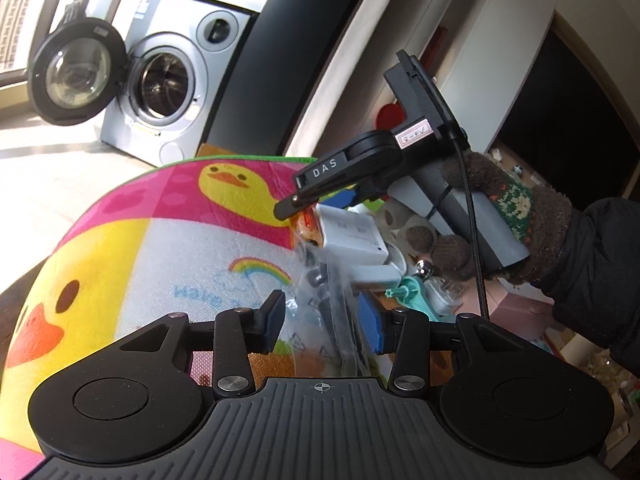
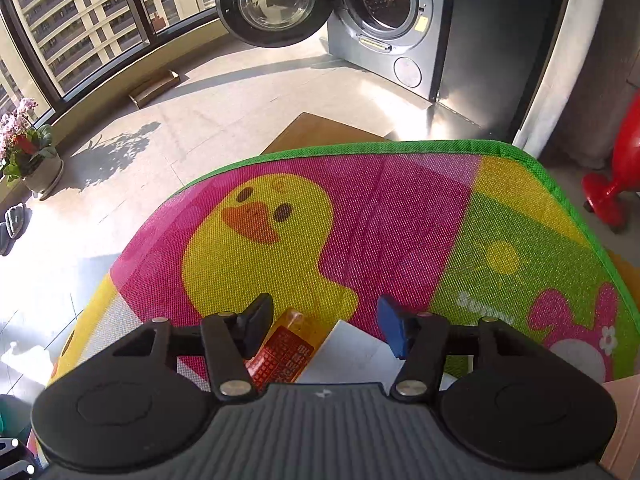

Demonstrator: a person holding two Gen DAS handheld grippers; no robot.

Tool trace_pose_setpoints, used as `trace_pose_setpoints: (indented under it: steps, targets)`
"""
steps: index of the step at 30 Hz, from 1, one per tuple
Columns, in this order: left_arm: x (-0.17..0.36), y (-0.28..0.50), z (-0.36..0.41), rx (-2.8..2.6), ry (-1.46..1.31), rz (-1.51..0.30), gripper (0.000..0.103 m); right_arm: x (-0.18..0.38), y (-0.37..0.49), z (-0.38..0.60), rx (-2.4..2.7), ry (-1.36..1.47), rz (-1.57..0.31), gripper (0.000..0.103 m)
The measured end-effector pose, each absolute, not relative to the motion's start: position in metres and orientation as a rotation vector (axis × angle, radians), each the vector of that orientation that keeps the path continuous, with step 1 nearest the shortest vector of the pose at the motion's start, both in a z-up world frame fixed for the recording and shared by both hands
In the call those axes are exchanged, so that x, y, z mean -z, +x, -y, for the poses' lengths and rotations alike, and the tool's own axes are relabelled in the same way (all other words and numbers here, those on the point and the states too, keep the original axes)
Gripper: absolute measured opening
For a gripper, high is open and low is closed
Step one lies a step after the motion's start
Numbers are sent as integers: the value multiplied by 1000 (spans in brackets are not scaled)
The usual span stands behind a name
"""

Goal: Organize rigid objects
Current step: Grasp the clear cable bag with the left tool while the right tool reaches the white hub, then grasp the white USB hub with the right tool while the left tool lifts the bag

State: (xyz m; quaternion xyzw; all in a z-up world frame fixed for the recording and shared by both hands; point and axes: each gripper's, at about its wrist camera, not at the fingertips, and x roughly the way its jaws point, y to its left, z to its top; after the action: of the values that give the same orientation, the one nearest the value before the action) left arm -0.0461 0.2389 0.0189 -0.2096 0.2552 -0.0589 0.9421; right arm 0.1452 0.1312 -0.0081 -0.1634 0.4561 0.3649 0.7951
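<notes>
A pile of small rigid things lies on the duck-print mat [image 1: 160, 248]: an orange bottle with a red label [image 2: 286, 350], a white box [image 1: 352, 232], a teal plastic piece [image 1: 408, 288] and a clear bag of dark parts [image 1: 328, 312]. My left gripper [image 1: 322, 322] stands open, and the clear bag lies between its fingers without the pads pressing on it. A gloved hand [image 1: 488, 192] holds my right gripper [image 2: 325, 330], which points steeply down over the pile. It is open, with the orange bottle [image 1: 310, 226] and the white box [image 2: 352, 348] under the gap.
A silver washing machine [image 2: 384, 8] stands beyond the mat with its round door [image 2: 276, 0] swung open. There is a potted plant [image 2: 36, 160] by the window, slippers [image 2: 12, 224] on the floor, and a red stand [image 2: 616, 184] to the right of the mat's green edge [image 2: 400, 146].
</notes>
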Motion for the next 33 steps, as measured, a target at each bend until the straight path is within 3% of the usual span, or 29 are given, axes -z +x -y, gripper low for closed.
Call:
trace_pose_setpoints:
  steps: [6,10,20,25,33]
  targets:
    - [-16,-33,-231,159,-421,-548,45,2,96,-88,-865,-334,-990,57]
    - [-12,-26,-214,224,-389,-594,45,-2,67,-61,-855,-358,-931,72]
    - [-14,-44,-205,214,-380,-621,45,14,40,-17,-801,-248,-917,79]
    - [-20,-69,-191,238,-321,-676,45,20,18,-16,-808,-309,-847,90]
    - [-9,-67,-157,187,-257,-730,45,18,-11,0,-845,-353,-793,89]
